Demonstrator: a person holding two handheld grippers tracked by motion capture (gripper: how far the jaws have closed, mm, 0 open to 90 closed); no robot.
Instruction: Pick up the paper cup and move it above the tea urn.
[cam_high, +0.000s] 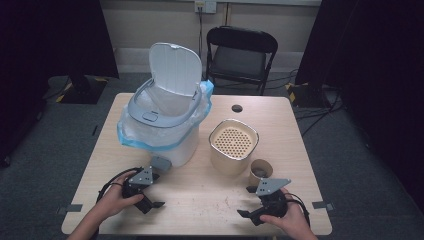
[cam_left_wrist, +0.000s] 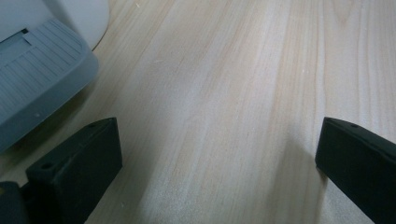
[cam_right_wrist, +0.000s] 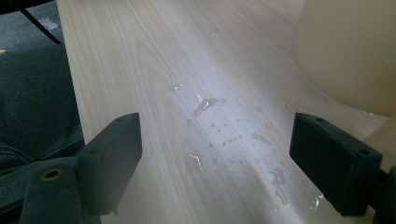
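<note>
on a pale wooden table (cam_high: 200, 200), two hand-held grippers rest low near the front edge, both with jaws spread wide and holding nothing. left gripper (cam_high: 152, 204) sits just beside the pedal (cam_high: 160, 163) of a white, bag-lined pedal bin (cam_high: 165, 125); right gripper (cam_high: 247, 202) hovers over spilled droplets (cam_right_wrist: 210, 105), near a cream perforated-top canister (cam_high: 233, 146) and small brown cup (cam_high: 261, 171).

Small brown cup (cam_high: 261, 171), upright, beside cream perforated-top canister (cam_high: 232, 146), table's right.
</note>
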